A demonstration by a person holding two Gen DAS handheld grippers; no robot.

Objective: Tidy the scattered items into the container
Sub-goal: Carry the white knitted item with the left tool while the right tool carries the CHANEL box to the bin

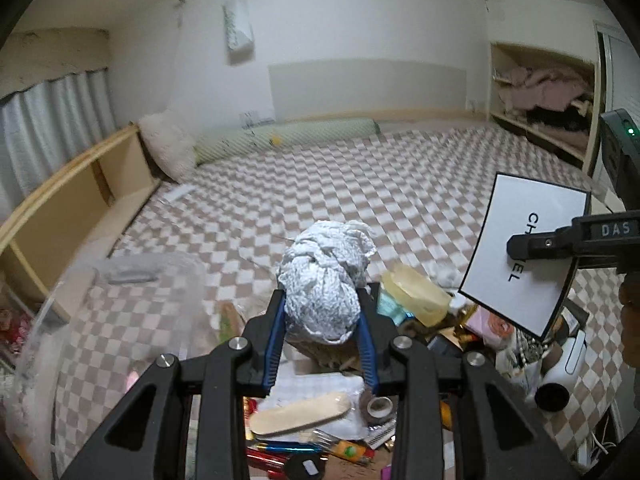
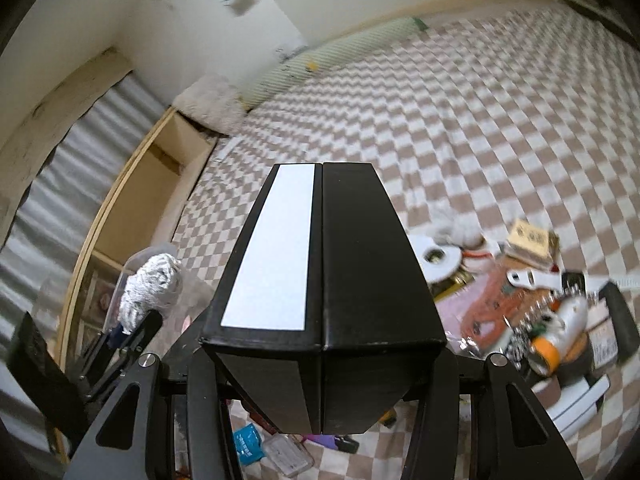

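The left gripper is clamped on a white crumpled cloth bundle; the bundle sits squeezed between the two blue-lined fingers, bulging out past their tips toward twelve o'clock in the left wrist view. The right gripper grips a black box with a white face; the box fills the space between its fingers, whose tips are hidden beneath it, and its long body runs toward twelve o'clock. In the left wrist view the same box hangs at three o'clock, pinched by a black finger across its lettered white face.

A clear plastic container stands at nine o'clock of the bundle, blurred, its rim near the left fingers; the scattered pile of small items lies from three to six o'clock, directly under and beside both grippers. The checkered bedspread spreads bare from eleven to two o'clock; a wooden shelf edge borders it at nine to ten o'clock; a rolled bolster and a pale wall close it at twelve.
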